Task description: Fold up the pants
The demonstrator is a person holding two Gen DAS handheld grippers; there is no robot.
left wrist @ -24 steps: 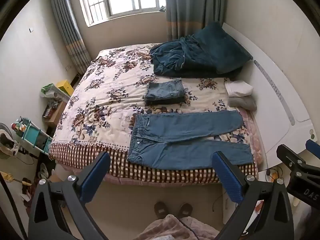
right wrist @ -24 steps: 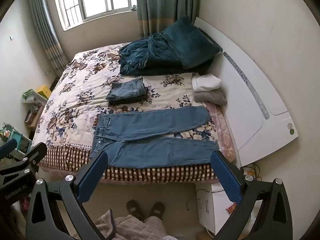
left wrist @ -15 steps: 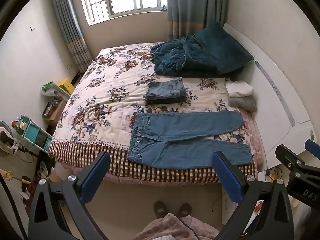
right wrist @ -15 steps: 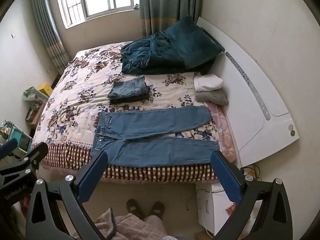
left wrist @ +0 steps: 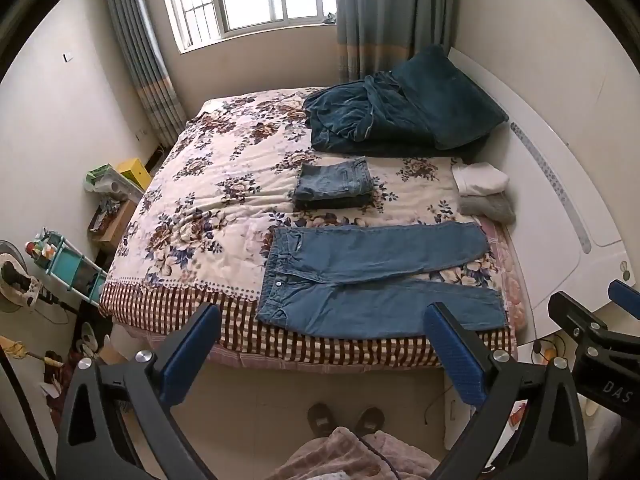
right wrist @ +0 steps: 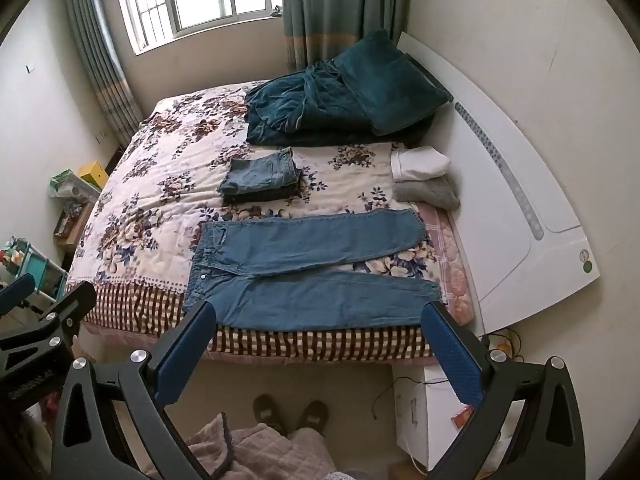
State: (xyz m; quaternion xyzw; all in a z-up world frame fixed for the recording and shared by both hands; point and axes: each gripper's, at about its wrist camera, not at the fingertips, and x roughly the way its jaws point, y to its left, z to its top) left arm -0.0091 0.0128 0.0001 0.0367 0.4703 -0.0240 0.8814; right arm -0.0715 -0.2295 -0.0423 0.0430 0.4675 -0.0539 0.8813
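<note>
A pair of blue denim jeans (left wrist: 372,280) lies flat along the near edge of the bed (left wrist: 224,184), waistband to the left, the two legs spread in a narrow V toward the white headboard (left wrist: 560,200). The cloth looks smooth and matte. Under it is a quilted floral bedspread (left wrist: 208,216) that ends in a red-and-white checked border (left wrist: 168,312) hanging over the bed's edge. Behind the jeans sits a small stack of folded jeans (left wrist: 334,184), and beyond that a rumpled dark teal blanket (left wrist: 360,120) with a plush teal pillow (left wrist: 448,96) leaning on it. A white and a grey folded garment (left wrist: 484,192) lie by the headboard.

The left hand-held gripper (left wrist: 320,352) hangs over the floor in front of the bed, its blue ribbed pads (left wrist: 192,352) wide apart with nothing between them. The right hand-held gripper (right wrist: 320,352) is likewise wide open and empty, beside it.

The left view shows a turquoise rack (left wrist: 68,264) and clutter on the floor by the wall; the right view shows a white cabinet (right wrist: 424,408) beside the bed. Both show the person's slippers (right wrist: 292,412) on the bare strip of floor just in front of the bed.
</note>
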